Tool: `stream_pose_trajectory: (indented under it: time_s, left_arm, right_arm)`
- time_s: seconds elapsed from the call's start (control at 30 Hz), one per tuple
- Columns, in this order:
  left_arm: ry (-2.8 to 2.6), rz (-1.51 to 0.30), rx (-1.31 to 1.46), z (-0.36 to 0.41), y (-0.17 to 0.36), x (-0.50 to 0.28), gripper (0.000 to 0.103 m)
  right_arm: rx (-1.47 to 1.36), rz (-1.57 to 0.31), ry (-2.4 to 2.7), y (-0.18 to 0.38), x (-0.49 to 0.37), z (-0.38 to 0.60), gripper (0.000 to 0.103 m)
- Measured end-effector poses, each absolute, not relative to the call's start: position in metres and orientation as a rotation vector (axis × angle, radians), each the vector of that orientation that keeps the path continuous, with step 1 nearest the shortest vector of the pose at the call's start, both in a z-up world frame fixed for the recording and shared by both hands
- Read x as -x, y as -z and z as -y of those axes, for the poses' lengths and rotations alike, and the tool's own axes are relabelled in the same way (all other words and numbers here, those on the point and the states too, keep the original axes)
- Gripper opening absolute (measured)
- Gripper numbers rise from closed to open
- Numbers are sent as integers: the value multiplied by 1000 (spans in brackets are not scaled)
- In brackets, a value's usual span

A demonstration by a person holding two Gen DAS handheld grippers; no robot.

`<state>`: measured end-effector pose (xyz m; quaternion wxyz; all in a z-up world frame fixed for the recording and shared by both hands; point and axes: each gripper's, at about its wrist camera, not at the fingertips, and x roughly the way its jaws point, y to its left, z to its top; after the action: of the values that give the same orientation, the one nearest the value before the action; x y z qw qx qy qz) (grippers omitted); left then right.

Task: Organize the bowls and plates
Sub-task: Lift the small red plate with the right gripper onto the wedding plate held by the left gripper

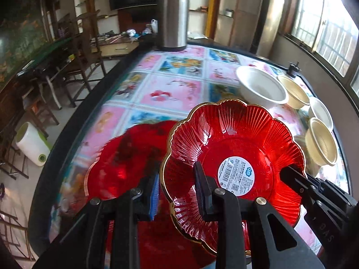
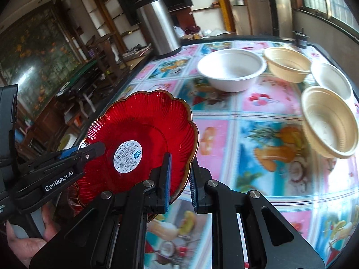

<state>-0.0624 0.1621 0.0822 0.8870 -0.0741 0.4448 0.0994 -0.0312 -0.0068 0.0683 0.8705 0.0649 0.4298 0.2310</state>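
A red scalloped plate (image 1: 237, 139) with a gold rim and a white round sticker hangs tilted above the table, held from both sides. My left gripper (image 1: 178, 190) is shut on its near-left rim. My right gripper (image 2: 179, 179) is shut on the opposite rim (image 2: 186, 157), and it shows in the left wrist view as a black finger (image 1: 289, 174). The left gripper (image 2: 94, 151) appears in the right wrist view, pinching the same plate (image 2: 143, 130). A second red plate (image 1: 125, 157) lies on the table below it. Several white and cream bowls (image 2: 231, 69) stand at the far right.
A tall steel flask (image 1: 172, 15) stands at the table's far edge. The table (image 1: 170, 80) has a bright fruit-and-flower cloth. A small black object (image 1: 294, 68) sits beyond the bowls. A white roll (image 1: 31, 143) lies on the floor left; a hand (image 2: 29, 246) holds the left gripper.
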Motion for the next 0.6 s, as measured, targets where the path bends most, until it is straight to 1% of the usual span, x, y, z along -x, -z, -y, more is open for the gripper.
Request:
stream_pose_trajectory:
  time_s: [0.6]
  left_arm:
    - [-259,-938,188,-204,-66,81,27]
  right_arm:
    - [-32,-932,-531,-61,39,-47,16]
